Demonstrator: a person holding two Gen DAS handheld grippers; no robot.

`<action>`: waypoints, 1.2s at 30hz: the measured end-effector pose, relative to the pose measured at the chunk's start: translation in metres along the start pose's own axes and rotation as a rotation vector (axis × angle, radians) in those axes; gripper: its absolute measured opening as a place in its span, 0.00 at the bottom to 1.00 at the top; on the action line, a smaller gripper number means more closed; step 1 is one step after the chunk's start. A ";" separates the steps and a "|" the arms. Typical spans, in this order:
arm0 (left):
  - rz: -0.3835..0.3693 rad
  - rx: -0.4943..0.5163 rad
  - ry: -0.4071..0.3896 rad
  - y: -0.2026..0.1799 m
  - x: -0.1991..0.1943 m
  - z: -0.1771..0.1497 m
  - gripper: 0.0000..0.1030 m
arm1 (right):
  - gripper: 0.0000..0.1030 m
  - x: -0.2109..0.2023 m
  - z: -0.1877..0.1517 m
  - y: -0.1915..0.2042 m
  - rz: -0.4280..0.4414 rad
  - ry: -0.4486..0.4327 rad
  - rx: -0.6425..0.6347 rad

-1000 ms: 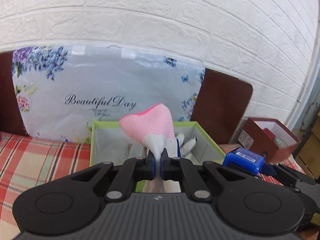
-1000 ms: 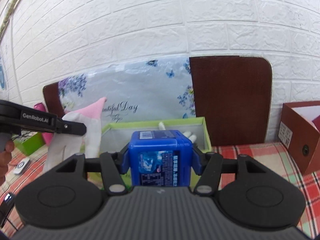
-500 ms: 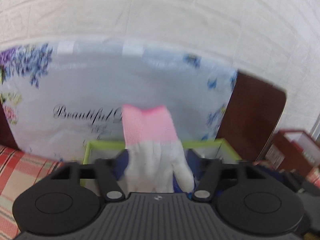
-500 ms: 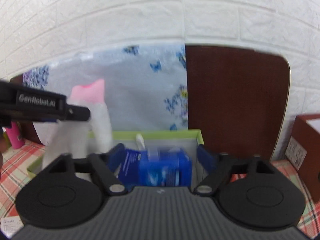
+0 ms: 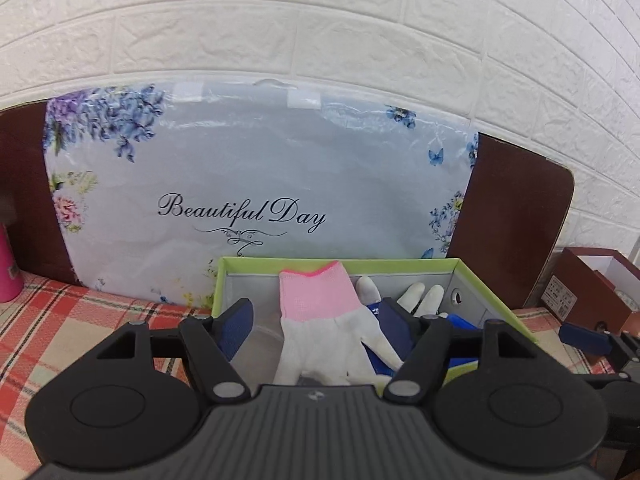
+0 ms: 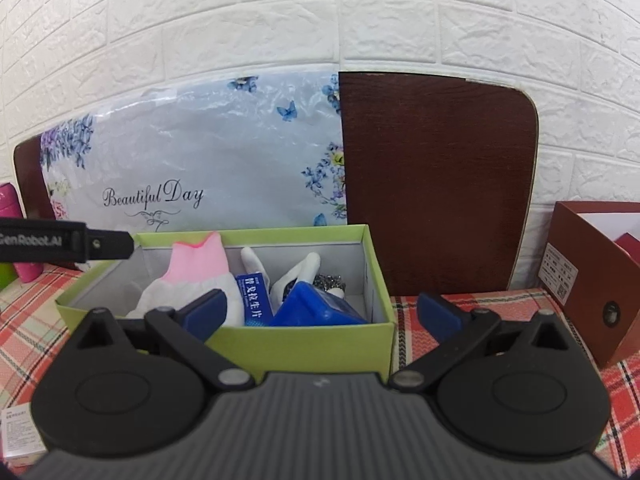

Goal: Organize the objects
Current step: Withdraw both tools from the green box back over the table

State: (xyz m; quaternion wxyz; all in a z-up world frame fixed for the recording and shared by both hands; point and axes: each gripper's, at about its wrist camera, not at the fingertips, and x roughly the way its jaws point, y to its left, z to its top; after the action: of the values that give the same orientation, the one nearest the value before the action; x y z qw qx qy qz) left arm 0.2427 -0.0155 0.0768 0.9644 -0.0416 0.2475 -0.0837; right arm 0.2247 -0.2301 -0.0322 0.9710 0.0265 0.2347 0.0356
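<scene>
Inside the green box [image 6: 280,342] on the checked tablecloth [image 6: 472,320] lay the white glove with the pink cuff [image 5: 320,320], cuff uppermost and leaning toward the box's back wall. Beside it in the same box sat the blue carton [image 6: 316,308], tilted, with a blue-and-white packet [image 6: 254,294] standing between the two, a second white glove [image 6: 298,270] behind, and something dark and glittery [image 6: 328,280] at the far right corner, too small to identify.

The left gripper [image 5: 320,320] hung just over the near edge of the box, its jaws spread apart either side of the glove, the blue pads clear of the cloth. Its jaws had just been opening, and the glove lay loose between them. The right gripper [image 6: 320,312] stood at its widest, with one pad over the box's near rim and the other out over the tablecloth; it too had just been opening, and the blue carton lay below and beyond the jaws, gripped by neither pad.

Behind the box leaned a flowered bag printed "Beautiful Day" [image 5: 256,184] against a dark brown board [image 6: 436,184] and the white brick wall [image 6: 320,12]. A red-brown box [image 6: 592,280] stood well to the right.
</scene>
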 end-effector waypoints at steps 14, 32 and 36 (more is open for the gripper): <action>0.033 0.056 0.138 -0.016 -0.078 -0.073 0.71 | 1.00 -0.097 -0.035 0.001 0.115 0.030 -0.075; 0.046 -0.019 0.280 0.001 -0.116 -0.148 0.71 | 1.00 -0.147 -0.114 -0.003 0.182 0.125 0.012; -0.006 -0.052 0.328 0.011 -0.126 -0.169 0.71 | 1.00 -0.143 -0.120 0.006 0.265 0.148 -0.022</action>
State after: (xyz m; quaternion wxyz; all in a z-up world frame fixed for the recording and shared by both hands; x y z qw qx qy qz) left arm 0.0531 0.0114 -0.0129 0.9094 -0.0532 0.4036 -0.0857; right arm 0.0426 -0.2312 -0.0735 0.9381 0.0442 0.2997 0.1680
